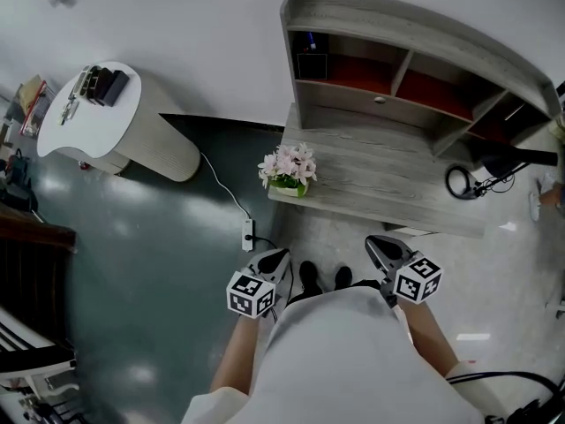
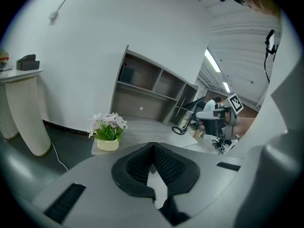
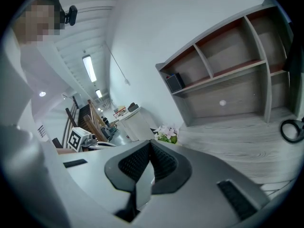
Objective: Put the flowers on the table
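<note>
Head view: pink potted flowers (image 1: 288, 168) stand at the front left corner of the counter (image 1: 388, 188); shelf unit (image 1: 415, 34) behind, black cable loop (image 1: 461, 182) at right. Left gripper (image 1: 275, 258) and right gripper (image 1: 376, 244), each bearing a square-marker cube, hang short of the counter, fingers pressed together, empty.

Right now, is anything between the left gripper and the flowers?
Nothing visible does. The flowers stand on the table's front left corner, with open space between them and the left gripper.
</note>
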The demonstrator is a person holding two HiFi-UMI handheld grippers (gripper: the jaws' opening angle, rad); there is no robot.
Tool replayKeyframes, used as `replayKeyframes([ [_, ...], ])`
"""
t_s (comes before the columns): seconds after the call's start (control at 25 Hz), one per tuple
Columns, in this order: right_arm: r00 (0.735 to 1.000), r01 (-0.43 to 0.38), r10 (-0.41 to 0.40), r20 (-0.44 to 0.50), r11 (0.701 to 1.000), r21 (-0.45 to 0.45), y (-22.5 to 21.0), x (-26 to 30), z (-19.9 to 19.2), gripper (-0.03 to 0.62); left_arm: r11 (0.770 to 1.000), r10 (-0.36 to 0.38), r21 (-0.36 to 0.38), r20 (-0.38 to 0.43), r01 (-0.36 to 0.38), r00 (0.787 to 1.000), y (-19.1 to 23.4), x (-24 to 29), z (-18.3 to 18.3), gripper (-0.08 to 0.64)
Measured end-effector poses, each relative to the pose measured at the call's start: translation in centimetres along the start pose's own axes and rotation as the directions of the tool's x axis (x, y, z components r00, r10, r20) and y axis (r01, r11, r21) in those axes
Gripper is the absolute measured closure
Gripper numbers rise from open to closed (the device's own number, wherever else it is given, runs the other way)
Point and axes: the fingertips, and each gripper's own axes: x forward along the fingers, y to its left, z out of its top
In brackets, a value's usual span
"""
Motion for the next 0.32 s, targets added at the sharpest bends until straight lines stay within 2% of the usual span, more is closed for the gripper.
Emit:
replayKeyframes([
  [0.32, 1.000, 0.008, -0.008, 0.018, 1.000, 0.002, -0.23, -0.12, 0.59, 0.574, 1.000, -0.002, -0.004, -0.002, 0.002, 1.000, -0.14, 0.19, 0.04, 0.550],
])
